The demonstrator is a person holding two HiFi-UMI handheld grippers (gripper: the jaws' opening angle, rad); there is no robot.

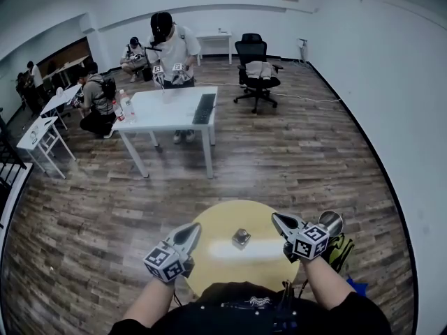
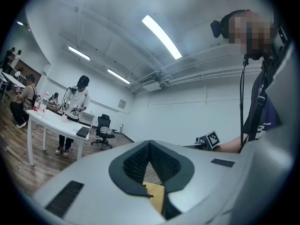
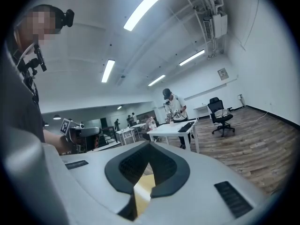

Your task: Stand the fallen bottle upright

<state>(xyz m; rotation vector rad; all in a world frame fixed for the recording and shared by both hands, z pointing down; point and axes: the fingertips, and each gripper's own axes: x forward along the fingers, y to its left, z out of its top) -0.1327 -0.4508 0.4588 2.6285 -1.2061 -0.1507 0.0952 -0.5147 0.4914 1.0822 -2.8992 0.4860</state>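
A small dark-capped bottle [image 1: 241, 239] rests on the round yellow table [image 1: 216, 264], seen from above; it looks upright. My left gripper [image 1: 194, 228] hovers to its left, jaws together with nothing between them. To the bottle's right, my right gripper [image 1: 276, 218] hangs apart from it, also shut and empty. In the left gripper view the left gripper [image 2: 150, 143] has its dark pads meeting at the tip, with yellow table showing beneath. The right gripper view shows the right gripper [image 3: 150, 149] with its pads likewise closed. Neither gripper view shows the bottle.
A white table [image 1: 167, 110] with a keyboard [image 1: 204, 108] stands farther off, and a person [image 1: 171, 47] works at it with grippers. Beyond are a black office chair [image 1: 255, 72], crouching people at the left and small white tables [image 1: 42, 135]. A yellow-green bag [image 1: 340, 251] lies by my right arm.
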